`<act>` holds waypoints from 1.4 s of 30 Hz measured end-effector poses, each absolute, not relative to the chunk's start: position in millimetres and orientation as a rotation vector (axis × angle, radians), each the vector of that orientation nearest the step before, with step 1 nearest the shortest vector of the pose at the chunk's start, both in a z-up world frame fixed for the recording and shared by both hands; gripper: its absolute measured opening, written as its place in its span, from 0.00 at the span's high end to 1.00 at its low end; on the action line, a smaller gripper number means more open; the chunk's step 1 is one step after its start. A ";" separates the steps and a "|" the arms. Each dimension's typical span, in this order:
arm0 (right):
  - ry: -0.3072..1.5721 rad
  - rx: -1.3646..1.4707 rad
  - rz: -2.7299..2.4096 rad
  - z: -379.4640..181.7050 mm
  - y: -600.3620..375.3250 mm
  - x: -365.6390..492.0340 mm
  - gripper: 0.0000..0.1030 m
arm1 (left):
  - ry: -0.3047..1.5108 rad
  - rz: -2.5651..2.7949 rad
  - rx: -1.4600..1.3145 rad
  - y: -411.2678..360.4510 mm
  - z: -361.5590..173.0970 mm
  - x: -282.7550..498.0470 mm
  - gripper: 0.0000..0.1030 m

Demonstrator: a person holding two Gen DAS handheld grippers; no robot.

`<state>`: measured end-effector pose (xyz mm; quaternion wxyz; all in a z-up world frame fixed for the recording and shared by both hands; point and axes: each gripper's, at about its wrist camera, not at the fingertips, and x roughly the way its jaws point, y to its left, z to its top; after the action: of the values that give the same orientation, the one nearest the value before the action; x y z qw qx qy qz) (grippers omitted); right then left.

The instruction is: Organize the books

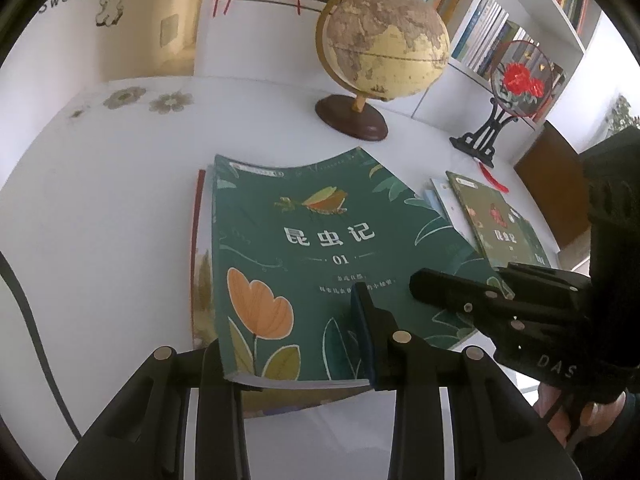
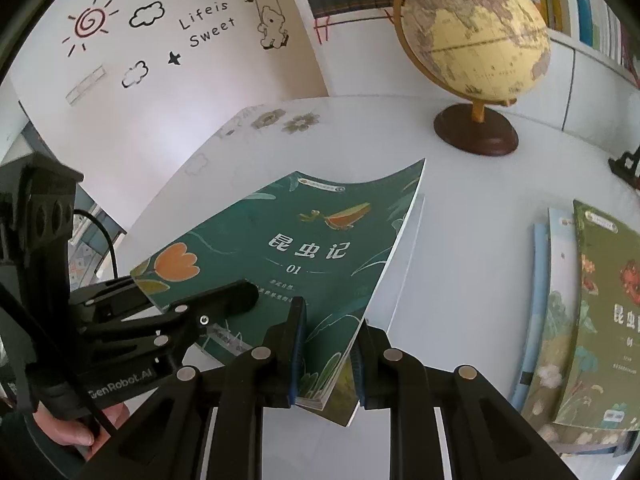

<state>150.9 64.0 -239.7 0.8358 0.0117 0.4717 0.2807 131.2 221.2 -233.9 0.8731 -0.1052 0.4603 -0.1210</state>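
Both grippers, left [image 1: 296,332] & right [image 2: 328,344], clamp the green book's [image 1: 320,248] near edge at lower center, over a white table [image 1: 100,220]. Olive book [image 2: 600,320] lies right; globe [image 1: 384,40] stands upper right.

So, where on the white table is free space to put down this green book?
Free: the table left of the green book, up to the flower decals; also the strip toward the globe. Crowded: right side, with the olive-covered stack and fan stand.
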 end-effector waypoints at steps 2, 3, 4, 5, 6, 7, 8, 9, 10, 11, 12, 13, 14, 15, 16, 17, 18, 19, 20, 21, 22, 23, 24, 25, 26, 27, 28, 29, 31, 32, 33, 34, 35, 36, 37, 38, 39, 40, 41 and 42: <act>1.011 0.036 0.593 -242.6 61.8 151.8 0.82 | 0.977 -0.248 -0.225 222.4 -236.1 129.6 0.68; 1.015 0.037 0.592 -244.2 61.7 150.9 0.81 | 0.982 -0.237 -0.224 223.3 -237.6 127.9 0.67; 1.020 0.039 0.590 -246.1 61.2 151.0 0.81 | 0.990 -0.225 -0.221 224.8 -239.8 125.4 0.67; 1.025 0.040 0.587 -248.2 60.9 150.5 0.81 | 0.999 -0.216 -0.223 227.3 -242.2 123.0 0.67; 1.029 0.041 0.585 -250.2 61.5 150.1 0.81 | 1.008 -0.207 -0.232 231.3 -245.0 120.6 0.67; 1.038 0.042 0.586 -252.7 62.1 152.5 0.81 | 1.018 -0.196 -0.243 235.3 -247.3 118.7 0.67; 1.042 0.042 0.586 -254.5 62.1 152.5 0.81 | 1.026 -0.184 -0.251 239.3 -249.5 117.7 0.68; 1.048 0.041 0.584 -256.4 62.0 152.9 0.81 | 1.037 -0.163 -0.257 244.6 -252.4 115.9 0.68; 1.056 0.033 0.579 -259.4 62.8 152.8 0.81 | 1.043 -0.145 -0.260 248.8 -254.5 114.2 0.68; 1.060 0.028 0.577 -261.3 63.5 152.6 0.81 | 1.046 -0.132 -0.263 252.3 -256.0 112.8 0.68; 1.067 0.024 0.577 -263.4 65.0 153.2 0.81 | 1.045 -0.130 -0.276 256.5 -257.1 111.2 0.68; 1.079 0.022 0.579 -266.6 67.0 154.1 0.81 | 1.045 -0.128 -0.292 260.1 -257.4 110.3 0.68; 1.099 0.025 0.592 -271.5 69.5 154.4 0.81 | 1.044 -0.124 -0.303 262.7 -257.5 109.0 0.68; 1.111 0.015 0.590 -274.8 71.4 154.3 0.81 | 1.043 -0.118 -0.303 263.8 -257.5 108.5 0.68; 1.119 0.004 0.604 -277.5 74.9 153.6 0.81 | 1.045 -0.109 -0.296 264.4 -258.0 108.0 0.68; 1.122 -0.003 0.607 -278.8 76.9 152.8 0.80 | 1.047 -0.096 -0.289 265.3 -258.5 107.0 0.68; 1.122 -0.010 0.608 -279.6 79.1 151.6 0.80 | 1.049 -0.089 -0.291 267.0 -259.3 105.9 0.68; 1.122 -0.012 0.610 -280.0 81.3 150.9 0.80 | 1.052 -0.087 -0.295 268.3 -259.8 104.4 0.68; 1.125 -0.013 0.605 -280.9 83.4 151.1 0.80 | 1.053 -0.082 -0.296 269.3 -260.0 103.0 0.68; 1.130 -0.013 0.597 -282.8 84.5 151.6 0.78 | 1.055 -0.076 -0.294 270.1 -259.9 101.2 0.68; 1.142 -0.015 0.593 -287.6 84.4 152.5 0.76 | 1.057 -0.073 -0.289 269.6 -259.5 99.5 0.68; 1.159 -0.022 0.593 -292.6 84.9 152.7 0.75 | 1.057 -0.070 -0.282 267.8 -258.2 97.4 0.68; 1.173 -0.027 0.593 -296.4 84.6 153.5 0.74 | 1.055 -0.069 -0.270 266.0 -256.4 95.6 0.68; 1.177 -0.012 0.595 -297.4 81.1 153.7 0.73 | 1.053 -0.067 -0.253 262.7 -253.7 93.5 0.68; 1.188 0.013 0.591 -296.6 75.3 153.7 0.72 | 1.053 -0.063 -0.242 259.6 -251.1 92.0 0.68; 1.203 0.030 0.576 -295.0 68.1 152.9 0.72 | 1.050 -0.061 -0.231 255.4 -247.3 90.0 0.68; 1.208 0.030 0.563 -293.5 63.0 150.8 0.72 | 1.046 -0.060 -0.224 250.8 -243.1 87.7 0.68; 1.209 0.024 0.542 -290.2 54.7 146.7 0.72 | 1.040 -0.062 -0.221 246.3 -239.0 85.9 0.68; 1.190 0.028 0.514 -279.0 35.7 134.8 0.71 | 1.009 -0.074 -0.220 232.7 -225.6 79.0 0.68; 1.183 0.037 0.508 -273.9 27.3 129.7 0.71 | 0.997 -0.078 -0.216 226.5 -220.0 76.5 0.68; 1.176 0.045 0.502 -268.3 20.7 124.4 0.71 | 0.983 -0.086 -0.214 218.7 -213.1 73.3 0.68; 1.166 0.056 0.496 -261.0 13.1 117.2 0.71 | 0.969 -0.097 -0.214 209.8 -205.5 70.2 0.68; 1.149 0.073 0.486 -252.4 1.1 109.8 0.71 | 0.953 -0.108 -0.212 199.1 -196.7 66.2 0.68; 1.133 0.084 0.476 -245.8 -7.6 104.5 0.71 | 0.943 -0.116 -0.210 192.4 -191.0 63.4 0.68; 1.113 0.097 0.463 -236.6 -18.0 96.7 0.71 | 0.929 -0.128 -0.204 181.9 -183.2 60.1 0.68; 1.088 0.108 0.451 -226.3 -29.6 87.8 0.71 | 0.918 -0.138 -0.197 172.6 -176.4 56.8 0.68; 1.063 0.115 0.440 -216.1 -41.1 79.0 0.71 | 0.905 -0.146 -0.184 161.3 -169.3 52.9 0.67; 1.044 0.117 0.430 -207.7 -50.9 72.3 0.71 | 0.891 -0.152 -0.171 148.9 -162.1 48.2 0.67; 1.028 0.117 0.422 -200.2 -59.6 65.1 0.71 | 0.879 -0.156 -0.159 138.4 -155.4 43.8 0.67; 1.014 0.117 0.415 -192.1 -68.4 57.8 0.71 | 0.865 -0.161 -0.148 126.5 -148.2 38.3 0.67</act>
<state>57.8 -68.5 -192.1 0.8520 0.0557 0.4817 0.1971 38.3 126.5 -148.2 0.9021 -0.0713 0.4184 -0.0780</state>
